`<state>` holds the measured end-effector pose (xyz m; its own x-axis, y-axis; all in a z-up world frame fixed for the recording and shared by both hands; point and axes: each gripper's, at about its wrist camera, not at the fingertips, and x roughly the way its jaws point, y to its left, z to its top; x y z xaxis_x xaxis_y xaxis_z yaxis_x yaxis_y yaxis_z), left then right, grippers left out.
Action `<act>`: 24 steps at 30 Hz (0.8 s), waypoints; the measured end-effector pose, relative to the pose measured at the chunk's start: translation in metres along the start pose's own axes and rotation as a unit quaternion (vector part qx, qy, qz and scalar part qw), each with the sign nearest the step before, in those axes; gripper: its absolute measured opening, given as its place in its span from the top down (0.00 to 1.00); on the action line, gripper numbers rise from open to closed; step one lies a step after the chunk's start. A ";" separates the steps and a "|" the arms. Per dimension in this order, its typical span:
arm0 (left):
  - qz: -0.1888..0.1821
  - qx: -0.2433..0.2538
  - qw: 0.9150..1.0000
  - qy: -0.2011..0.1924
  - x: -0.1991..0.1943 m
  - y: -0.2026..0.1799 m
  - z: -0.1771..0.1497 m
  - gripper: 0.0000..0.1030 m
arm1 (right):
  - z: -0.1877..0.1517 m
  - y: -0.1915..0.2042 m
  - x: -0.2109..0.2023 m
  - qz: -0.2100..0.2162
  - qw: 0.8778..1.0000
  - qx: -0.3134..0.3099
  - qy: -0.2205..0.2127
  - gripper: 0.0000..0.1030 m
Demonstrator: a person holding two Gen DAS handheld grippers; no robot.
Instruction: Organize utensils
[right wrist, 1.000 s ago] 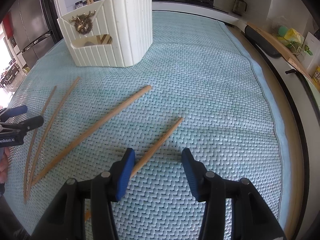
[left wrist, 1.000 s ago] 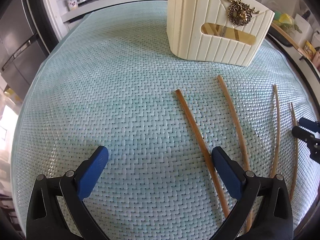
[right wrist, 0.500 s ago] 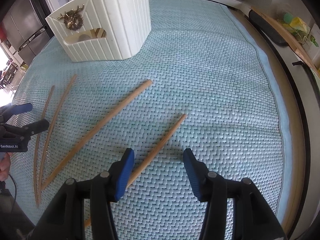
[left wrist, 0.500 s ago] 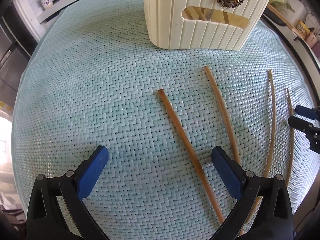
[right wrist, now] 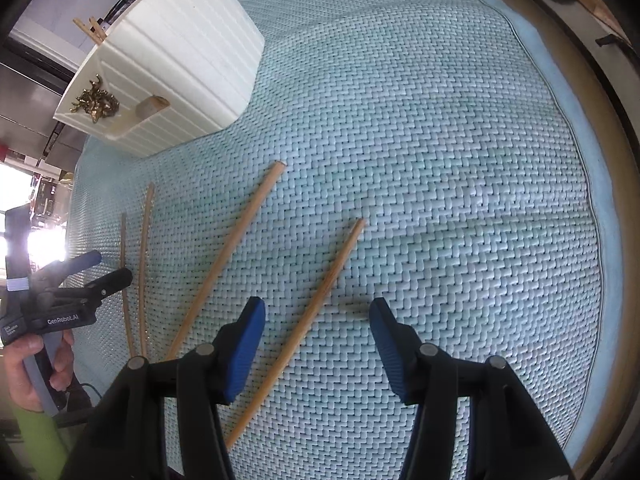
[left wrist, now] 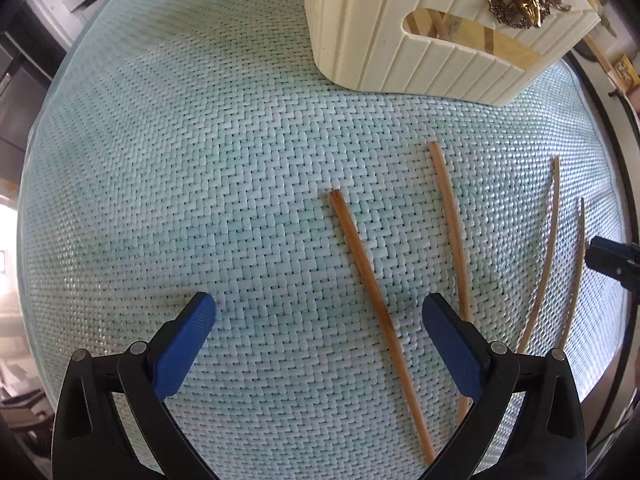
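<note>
Right wrist view — four chopsticks on the woven mat (right wrist: 440,120)

Right gripper (right wrist: 318,344) jaws released, straddling one chopstick (right wrist: 316,304); left gripper (left wrist: 320,340) released too — cream utensil holder (left wrist: 420,40) beyond.

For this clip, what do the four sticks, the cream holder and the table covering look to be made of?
Sticks: probably bamboo or wood, matt tan with a faint lengthwise grain.
Cream holder: likely moulded plastic, smooth, with ribbed walls; its stag ornament looks like brassy cast metal.
Table covering: a woven mat in pale green and white, herringbone pattern, slightly glossy, so probably vinyl or other synthetic strands.
</note>
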<state>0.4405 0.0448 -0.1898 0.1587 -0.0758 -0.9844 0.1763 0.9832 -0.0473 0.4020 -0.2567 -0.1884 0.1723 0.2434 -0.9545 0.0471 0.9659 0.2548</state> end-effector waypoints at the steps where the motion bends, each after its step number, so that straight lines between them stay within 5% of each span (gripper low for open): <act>1: 0.000 -0.001 1.000 0.002 0.001 0.000 0.003 0.01 | 0.002 0.003 0.001 -0.005 1.000 -0.002 -0.002 0.46; 5: 0.021 -0.006 1.000 0.004 0.000 -0.008 0.019 0.15 | 0.012 0.024 0.008 -0.037 0.999 -0.021 -0.017 0.53; 11: 0.023 -0.005 1.000 -0.011 -0.008 -0.031 0.027 0.65 | 0.030 0.036 0.012 -0.073 0.996 -0.016 -0.044 0.92; 14: 0.003 -0.015 1.000 -0.023 -0.010 -0.032 0.032 0.92 | 0.042 0.036 0.016 -0.064 0.996 -0.005 -0.056 0.94; 19: -0.047 -0.024 0.997 -0.055 -0.021 -0.032 0.027 0.96 | 0.041 0.039 0.003 -0.041 0.994 -0.029 -0.096 0.95; 24: -0.081 -0.028 0.988 -0.128 -0.075 -0.027 0.016 0.96 | 0.031 0.048 -0.048 -0.004 0.984 -0.070 -0.167 0.95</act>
<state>0.4396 0.0215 -0.1125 0.3741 -0.2650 -0.8887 0.1670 0.9619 -0.2165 0.4266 -0.2247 -0.1257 0.4866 0.2155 -0.8466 -0.0814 0.9761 0.2016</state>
